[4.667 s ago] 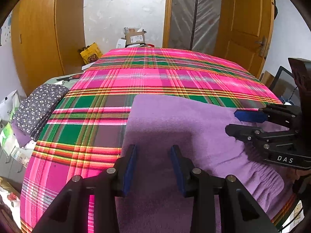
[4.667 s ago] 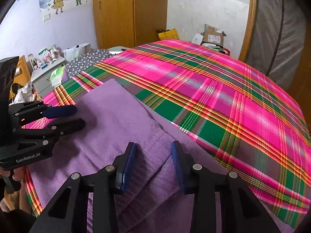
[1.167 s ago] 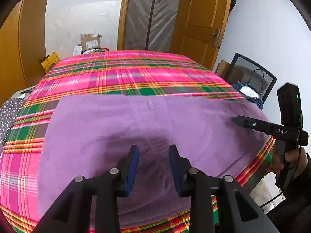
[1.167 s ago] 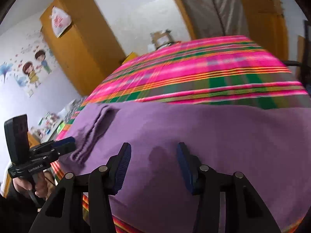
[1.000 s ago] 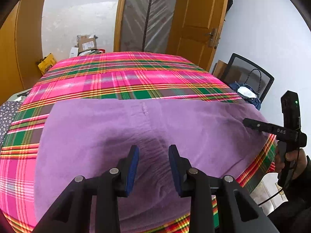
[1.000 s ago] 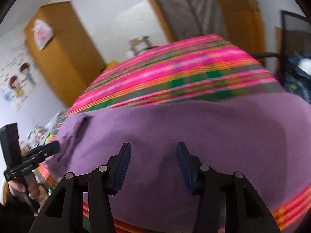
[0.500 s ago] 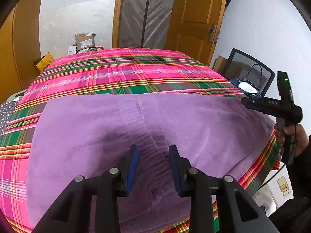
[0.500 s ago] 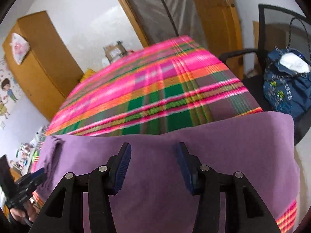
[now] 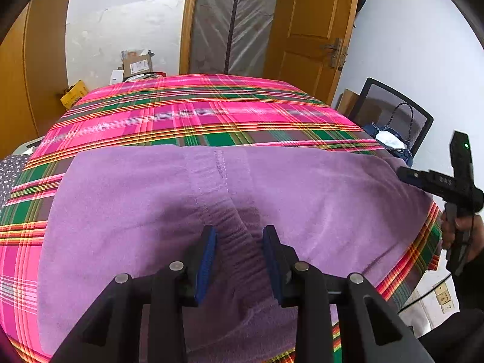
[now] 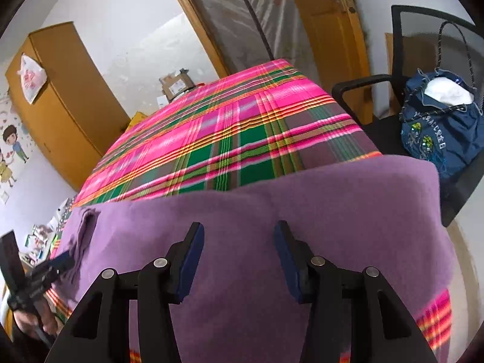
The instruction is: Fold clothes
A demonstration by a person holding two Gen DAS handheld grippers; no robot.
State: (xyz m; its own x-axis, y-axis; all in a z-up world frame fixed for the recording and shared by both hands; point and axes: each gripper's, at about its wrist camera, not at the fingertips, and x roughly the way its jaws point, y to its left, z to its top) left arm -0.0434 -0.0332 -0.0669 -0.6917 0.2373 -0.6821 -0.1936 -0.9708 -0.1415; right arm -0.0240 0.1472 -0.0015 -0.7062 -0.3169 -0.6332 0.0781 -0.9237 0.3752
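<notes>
right tongs (image 10: 239, 260) | swung toward garment's (image 10: 302, 217) chair-side end

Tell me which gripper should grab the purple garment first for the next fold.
Probably the left gripper: its open fingers straddle the ribbed band of the garment. The right gripper, also open, hovers over flat cloth, no edge between its fingers.

A purple fleece garment (image 9: 302, 187) is lying on the plaid-covered bed (image 9: 193, 112); a mesh chair (image 10: 423, 30) is standing at three o'clock.

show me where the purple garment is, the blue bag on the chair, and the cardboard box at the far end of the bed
purple garment (image 9: 121, 199): left wrist view, flat fleece left of the seam.
blue bag (image 10: 438, 139): right wrist view, its embroidered front.
cardboard box (image 9: 137, 65): left wrist view, its labelled side.
</notes>
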